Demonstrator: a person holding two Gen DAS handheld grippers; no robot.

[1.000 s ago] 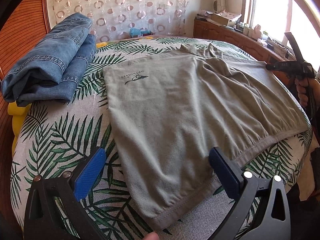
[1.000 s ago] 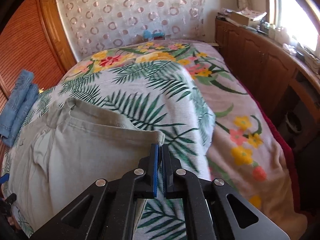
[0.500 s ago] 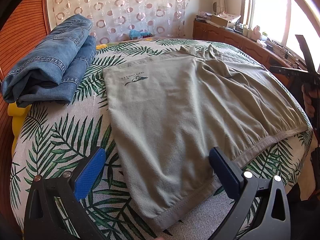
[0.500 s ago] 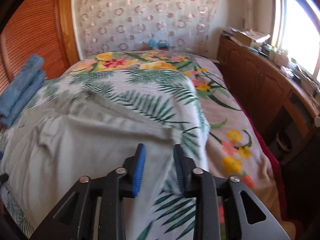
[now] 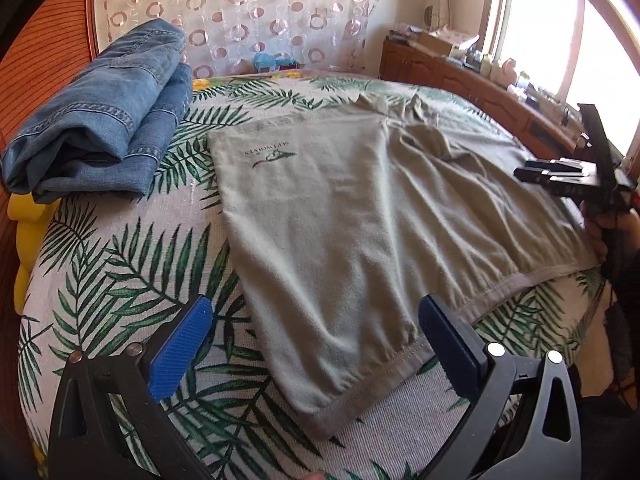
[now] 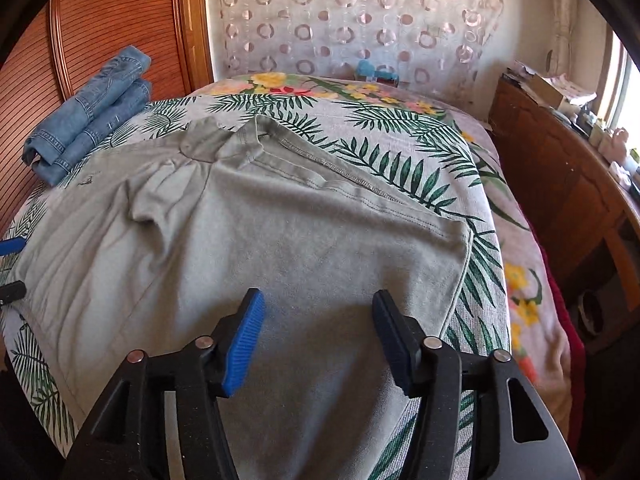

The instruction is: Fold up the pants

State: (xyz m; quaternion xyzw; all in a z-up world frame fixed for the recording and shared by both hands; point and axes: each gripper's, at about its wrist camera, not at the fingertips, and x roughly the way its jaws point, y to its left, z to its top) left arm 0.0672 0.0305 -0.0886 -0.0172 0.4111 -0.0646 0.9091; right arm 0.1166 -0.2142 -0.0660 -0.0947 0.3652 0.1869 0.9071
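Observation:
Grey-green pants [image 5: 360, 220] lie flat across the leaf-print bedspread [image 5: 120, 260], with a small logo near the far left corner. My left gripper [image 5: 316, 312] hovers open over the pants' near hem, nothing between its blue pads. In the right wrist view the pants [image 6: 280, 248] spread out below my right gripper [image 6: 319, 304]. Its jaws are opening, and no cloth is between them. The stitched corner [image 6: 460, 232] lies loose on the bed to the right. From the left wrist view, the right gripper [image 5: 560, 172] shows at the pants' right edge, held by a hand [image 5: 608, 224].
Folded blue jeans [image 5: 100, 112] sit at the bed's far left, seen too in the right wrist view as jeans [image 6: 88, 112]. A wooden cabinet [image 6: 560, 184] runs along the bed's right side under a window. A wooden panel [image 6: 100, 40] and a curtain stand behind. A yellow object [image 5: 28, 220] lies under the jeans.
The right gripper let go of the pants' corner, opened its jaws, rolled and shifted back over the cloth. The corner now lies flat. The left gripper stayed put, open.

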